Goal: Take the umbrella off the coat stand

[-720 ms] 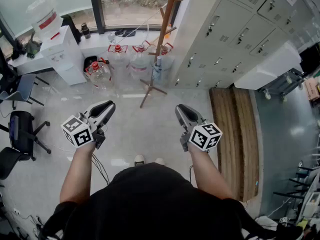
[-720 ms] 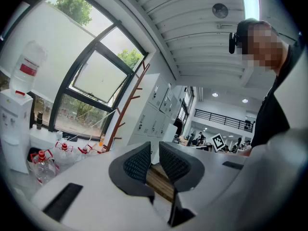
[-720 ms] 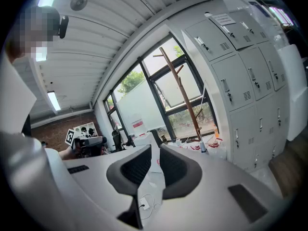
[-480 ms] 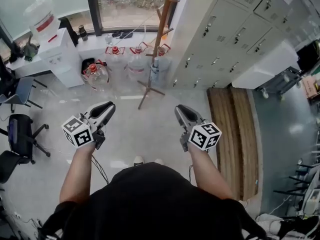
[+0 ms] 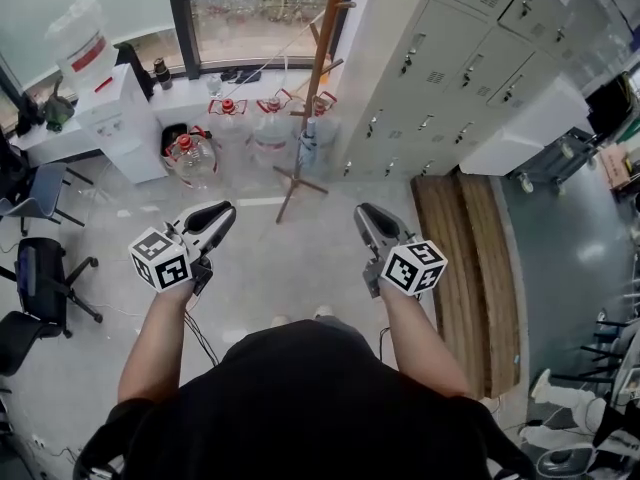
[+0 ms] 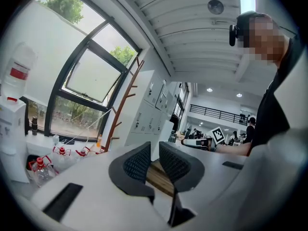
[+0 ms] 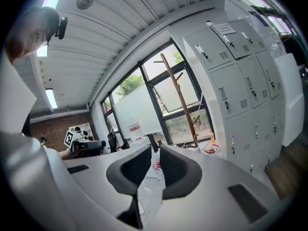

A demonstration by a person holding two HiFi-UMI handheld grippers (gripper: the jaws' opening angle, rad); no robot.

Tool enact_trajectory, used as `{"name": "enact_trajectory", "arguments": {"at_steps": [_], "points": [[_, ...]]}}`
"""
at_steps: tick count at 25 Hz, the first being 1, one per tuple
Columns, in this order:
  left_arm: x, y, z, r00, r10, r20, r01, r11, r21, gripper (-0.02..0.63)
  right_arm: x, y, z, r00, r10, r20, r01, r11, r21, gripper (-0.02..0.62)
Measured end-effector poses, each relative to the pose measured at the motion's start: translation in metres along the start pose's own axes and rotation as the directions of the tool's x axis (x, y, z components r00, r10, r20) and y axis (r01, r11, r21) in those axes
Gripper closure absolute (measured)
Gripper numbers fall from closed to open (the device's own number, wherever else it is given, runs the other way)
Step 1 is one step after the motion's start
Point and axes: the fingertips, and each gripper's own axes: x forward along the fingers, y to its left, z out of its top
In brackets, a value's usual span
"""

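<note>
Window wall ahead; upright coat stand [image 5: 321, 58] well beyond my left gripper [image 5: 224, 212] and nearer right gripper [image 5: 363, 213], both slightly parted, empty.

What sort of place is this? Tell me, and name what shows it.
Probably an office or workshop corner by a window: grey lockers along the wall, a water dispenser with spare jugs beside it, and office chairs.
</note>
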Motion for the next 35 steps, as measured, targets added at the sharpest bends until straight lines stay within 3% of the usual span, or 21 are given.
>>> {"name": "enact_trajectory", "arguments": {"at_steps": [15, 27, 35], "points": [[0.034, 0.012, 0.002, 1.000, 0.008, -0.027, -0.008, 1.000, 0.013, 0.534, 0.015, -0.045, -0.009, 1.000, -0.006, -0.015, 0.007, 1.000, 0.029, 0.525], [0.091, 0.065, 0.013, 0.994, 0.106, -0.026, -0.106, 0.994, -0.012, 0.534, 0.076, -0.126, -0.010, 0.996, 0.031, -0.087, -0.027, 0.998, 0.052, 0.523], [0.146, 0.106, 0.011, 0.991, 0.120, -0.054, -0.122, 0.992, -0.043, 0.534, 0.127, -0.182, -0.004, 0.989, 0.050, -0.137, -0.042, 0.997, 0.060, 0.523]]}}
